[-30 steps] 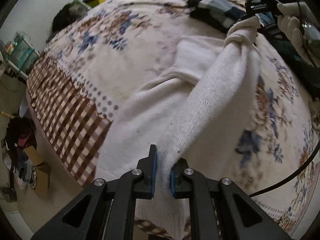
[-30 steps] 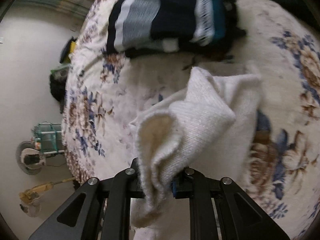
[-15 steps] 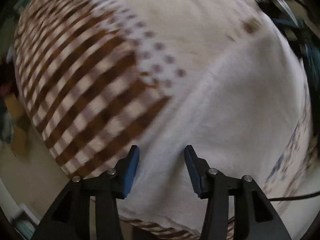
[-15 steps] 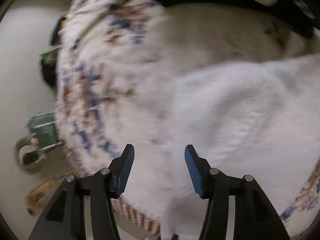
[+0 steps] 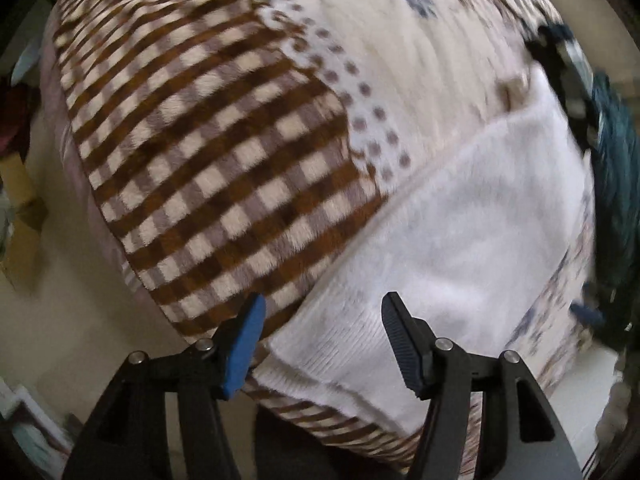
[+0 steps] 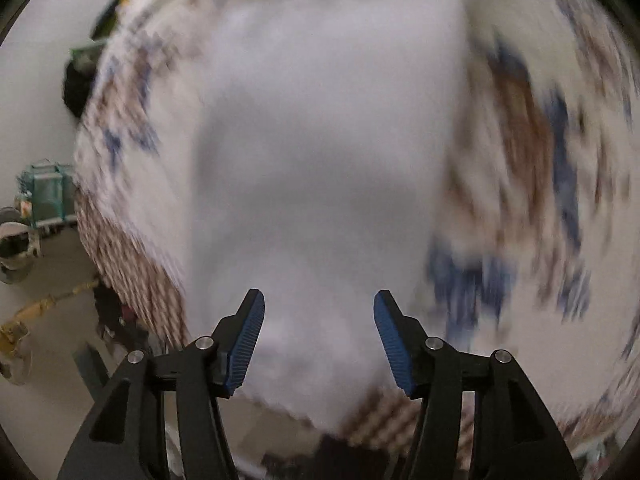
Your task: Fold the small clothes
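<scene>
The left gripper (image 5: 322, 322) is held wide apart, nothing between its blue pads (image 5: 244, 338). Beneath and ahead of it a white knit (image 5: 460, 240) is laid flat on the blanket (image 5: 208, 152), its ribbed hem near the bed's edge just under the jaws. The blanket is checked brown and cream on the left, dotted and flowered farther off. A dark teal garment (image 5: 614, 184) is seen at the right margin, beside the knit.

The right gripper (image 6: 318, 328) is likewise spread wide and empty. The knit (image 6: 328, 152) is seen ahead of it, spread over the flowered blanket (image 6: 532, 168); this view is heavily blurred and no detail of folds can be told. A teal rack (image 6: 48, 192) is noted on the floor at far left.
</scene>
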Motion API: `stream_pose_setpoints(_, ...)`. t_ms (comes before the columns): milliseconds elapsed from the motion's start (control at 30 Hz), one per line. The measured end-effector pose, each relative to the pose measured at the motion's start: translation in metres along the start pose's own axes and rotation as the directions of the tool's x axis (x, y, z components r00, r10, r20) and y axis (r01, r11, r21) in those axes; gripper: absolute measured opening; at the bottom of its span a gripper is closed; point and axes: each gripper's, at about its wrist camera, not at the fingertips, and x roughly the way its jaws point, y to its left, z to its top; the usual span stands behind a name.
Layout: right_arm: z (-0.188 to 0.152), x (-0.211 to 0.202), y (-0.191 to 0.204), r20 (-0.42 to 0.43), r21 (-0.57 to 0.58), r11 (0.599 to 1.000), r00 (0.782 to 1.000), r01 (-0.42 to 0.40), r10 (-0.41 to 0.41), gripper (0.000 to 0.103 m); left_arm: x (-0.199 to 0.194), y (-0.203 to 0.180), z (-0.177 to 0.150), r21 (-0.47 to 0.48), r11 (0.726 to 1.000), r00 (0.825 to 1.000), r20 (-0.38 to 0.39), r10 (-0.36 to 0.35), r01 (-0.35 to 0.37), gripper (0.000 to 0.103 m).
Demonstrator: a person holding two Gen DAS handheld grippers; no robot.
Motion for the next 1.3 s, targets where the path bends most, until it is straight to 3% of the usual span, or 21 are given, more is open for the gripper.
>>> stream_pose_setpoints(167,-0.082,0.055,-0.042,-0.129,0.128,0.990,0.989,-0.062,0.078,0.060,0.033,-0.012,-0.012,0.108,0.991,0.993,-0.078,0.086,-0.078,0.057)
stream_pose_setpoints(267,-0.127,0.081,-0.049,-0.152,0.186,0.981,0.985,-0.054,0.083,0.060,0.031,-0.014,-0.019,0.158,0.985,0.997,-0.030,0.072,-0.066,0.041)
stream_pose_setpoints(333,-0.149,0.090,-0.051,-0.133,0.190,0.981,0.989,-0.035,0.061,0.060,0.030,-0.018,-0.022,0.207,0.976,0.997,-0.015,0.076,-0.071,0.020)
stream_pose_setpoints(367,-0.161,0.092,-0.050,-0.112,0.193,0.981,0.994,0.004,0.018,0.060,0.029,-0.018,-0.024,0.226,0.972,0.998,-0.011,0.069,-0.065,0.016)
stream_pose_setpoints(467,-0.186,0.097,-0.051,-0.046,0.253,0.967,0.999,0.013,-0.002,0.060,0.024,-0.015,-0.029,0.258,0.966,1.000,-0.007,0.023,-0.020,0.007)
stream_pose_setpoints(633,-0.206,0.114,-0.034,0.056,0.273,0.956,0.991,0.105,-0.125,0.057,0.010,0.001,-0.030,0.293,0.955,0.999,0.007,-0.050,0.045,0.006)
stream_pose_setpoints(667,-0.208,0.119,-0.031,0.062,0.269,0.956,0.989,0.115,-0.136,0.041,0.008,0.001,-0.029,0.310,0.950,0.999,0.014,-0.050,0.044,0.006)
stream_pose_setpoints(700,-0.211,0.125,-0.028,0.073,0.261,0.955,0.983,0.143,-0.167,0.017,0.005,0.004,-0.029,0.323,0.945,0.999,0.017,-0.049,0.041,0.005)
stream_pose_setpoints(767,-0.218,0.128,-0.025,0.115,0.260,0.948,0.969,0.183,-0.218,0.011,0.002,0.003,-0.025,0.325,0.944,0.998,0.007,-0.068,0.062,0.005)
stream_pose_setpoints(1033,-0.266,0.082,-0.027,0.253,0.233,0.949,0.929,0.213,-0.270,0.008,-0.030,0.001,-0.028,0.307,0.933,0.981,-0.029,-0.191,0.190,0.005)
stream_pose_setpoints(1167,-0.275,0.078,-0.037,0.223,0.206,0.951,0.935,0.232,-0.276,0.008,-0.009,0.001,-0.040,0.319,0.935,0.988,-0.068,-0.139,0.153,0.005)
stream_pose_setpoints(1300,-0.260,0.089,-0.043,0.178,0.190,0.948,0.941,0.254,-0.288,0.008,0.018,0.019,-0.043,0.288,0.954,0.995,-0.083,-0.060,0.082,0.003)
